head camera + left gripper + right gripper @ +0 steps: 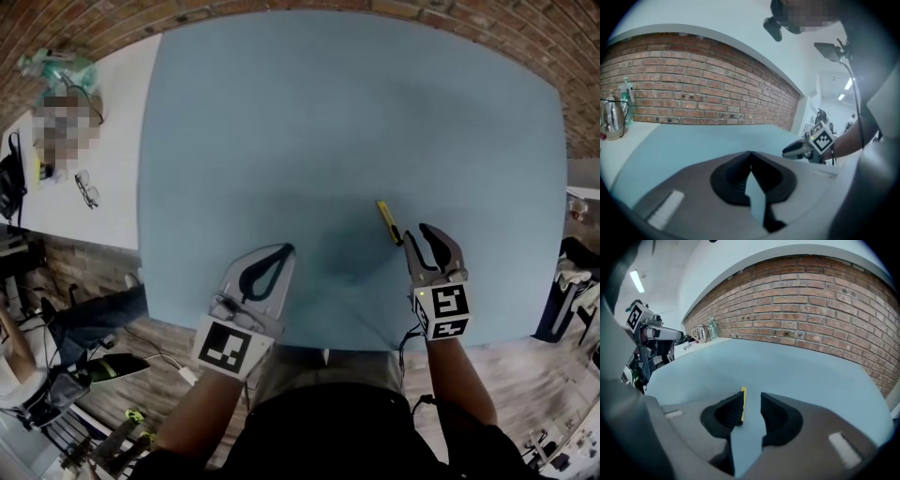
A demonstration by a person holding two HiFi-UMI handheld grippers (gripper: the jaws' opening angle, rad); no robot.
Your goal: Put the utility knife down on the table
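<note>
The yellow utility knife (386, 221) lies flat on the blue table (328, 122), just beyond my right gripper (418, 234). That gripper is open, hovers a little above the tabletop and holds nothing. In the right gripper view the knife (742, 405) shows along the inner edge of the left jaw, resting on the table below, with bare blue surface in the gap of my right gripper (752, 401). My left gripper (284, 251) is shut and empty near the table's front edge, its tips meeting in the left gripper view (750, 153).
A white table (103, 187) stands to the left with glasses (86, 189) and bottles (56, 67). A brick wall (811, 310) runs behind the blue table. Cables and gear lie on the wooden floor at the lower left (103, 375).
</note>
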